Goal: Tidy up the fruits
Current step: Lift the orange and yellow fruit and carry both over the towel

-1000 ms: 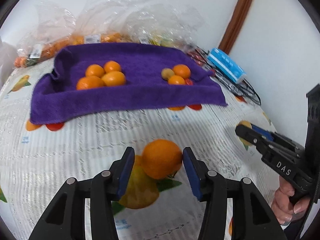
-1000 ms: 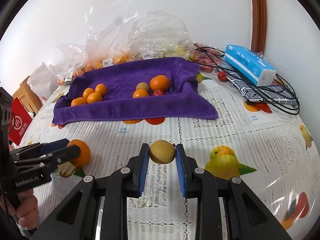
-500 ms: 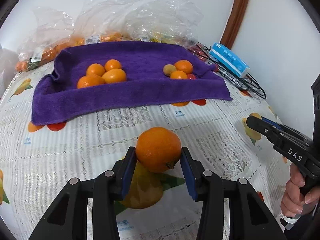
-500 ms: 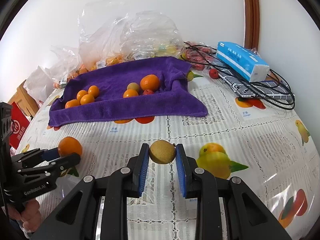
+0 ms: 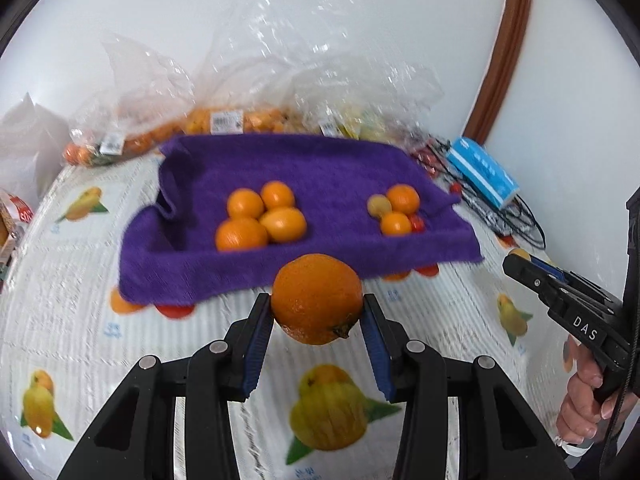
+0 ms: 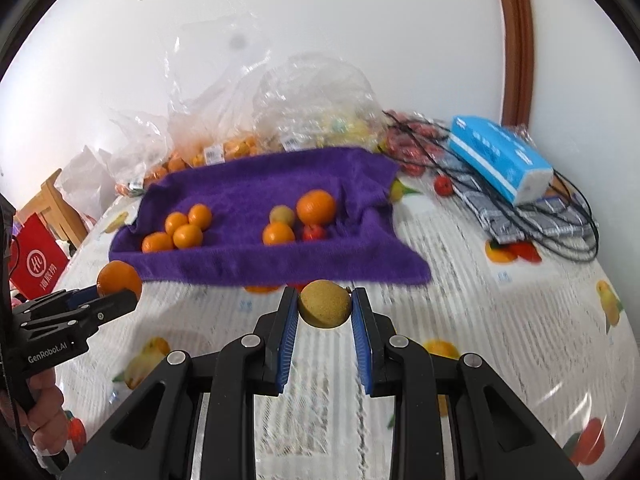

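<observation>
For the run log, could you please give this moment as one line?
left claw: shut on orange | right claw: shut on kiwi | both off table, short of purple towel

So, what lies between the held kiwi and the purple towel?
Only bare tablecloth, in the right wrist view; the kiwi hangs just short of the purple towel.

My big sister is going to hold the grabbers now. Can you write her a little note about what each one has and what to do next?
Left gripper: shut on an orange, lifted off the table.
Right gripper: shut on a kiwi, also lifted.
Purple towel: four oranges grouped on its left; a mixed group on its right with two oranges, a kiwi-like fruit and something small and red.
Left to do: probably set the orange with the orange group and the kiwi with the right-hand group.
</observation>
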`<state>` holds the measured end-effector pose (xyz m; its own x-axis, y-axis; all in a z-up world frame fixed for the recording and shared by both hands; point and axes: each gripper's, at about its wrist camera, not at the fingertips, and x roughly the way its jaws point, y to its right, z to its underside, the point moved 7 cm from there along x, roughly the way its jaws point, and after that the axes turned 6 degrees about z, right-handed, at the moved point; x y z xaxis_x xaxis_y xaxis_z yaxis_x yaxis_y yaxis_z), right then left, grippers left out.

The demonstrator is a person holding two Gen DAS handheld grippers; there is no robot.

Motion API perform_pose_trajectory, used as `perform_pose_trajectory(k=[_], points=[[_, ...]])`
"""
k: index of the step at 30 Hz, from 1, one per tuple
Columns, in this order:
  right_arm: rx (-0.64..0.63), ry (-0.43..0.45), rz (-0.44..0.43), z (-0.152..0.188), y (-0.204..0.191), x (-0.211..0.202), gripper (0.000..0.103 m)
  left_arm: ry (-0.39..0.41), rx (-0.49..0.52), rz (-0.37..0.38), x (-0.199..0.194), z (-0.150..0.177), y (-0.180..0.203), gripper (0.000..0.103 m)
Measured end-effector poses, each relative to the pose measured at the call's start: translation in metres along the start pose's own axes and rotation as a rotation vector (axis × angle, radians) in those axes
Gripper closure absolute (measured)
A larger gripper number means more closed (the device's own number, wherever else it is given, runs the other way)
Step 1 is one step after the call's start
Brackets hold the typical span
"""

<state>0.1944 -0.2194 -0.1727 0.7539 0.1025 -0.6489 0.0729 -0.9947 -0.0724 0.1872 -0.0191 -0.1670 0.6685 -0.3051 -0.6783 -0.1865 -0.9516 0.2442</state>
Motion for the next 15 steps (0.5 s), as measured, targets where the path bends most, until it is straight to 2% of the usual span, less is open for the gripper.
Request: perform_pose_trajectory(k=[15], points=[[-0.066,0.068,-0.031,-0.062,-0.037,0.016,0.076,0.054,-0.036,-0.047,-0.002,-0.053,-0.031,0.061]])
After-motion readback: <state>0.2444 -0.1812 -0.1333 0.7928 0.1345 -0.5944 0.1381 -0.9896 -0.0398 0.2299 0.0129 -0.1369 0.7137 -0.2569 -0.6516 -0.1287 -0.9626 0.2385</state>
